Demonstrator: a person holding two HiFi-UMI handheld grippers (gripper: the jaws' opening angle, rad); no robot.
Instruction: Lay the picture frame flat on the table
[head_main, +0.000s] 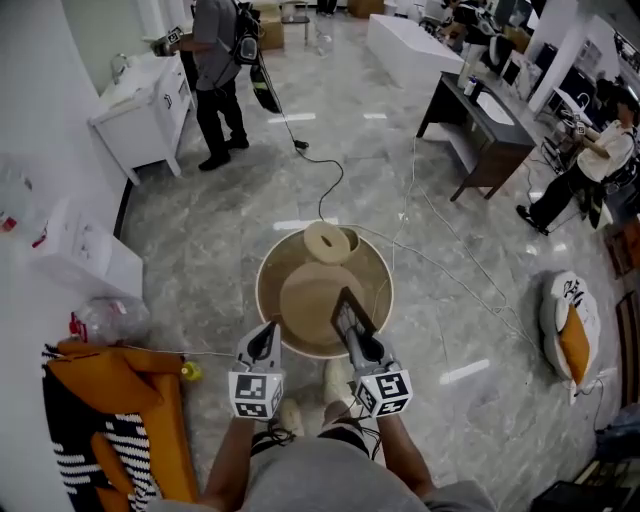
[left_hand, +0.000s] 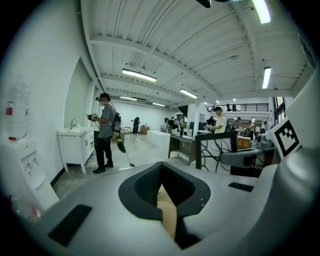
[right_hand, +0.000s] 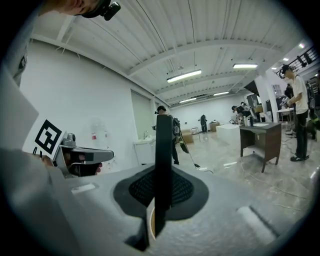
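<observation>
**Picture frame gripped upright, ready to go down**

Picture frame stands tilted over the near right part of the round table. The right hand-held gripper is clenched on its lower edge, and whether that edge touches the tabletop cannot be told. The left hand-held gripper hangs just beside it, jaws together on nothing. To do this step well, I judge, bring the lower edge down to the tabletop first. Then tip the frame over slowly, landing it on the flat tan disc and short of the pale ring on the far side. Release only once it lies flat. The free gripper could steady the top edge so it does not slap down.
</observation>
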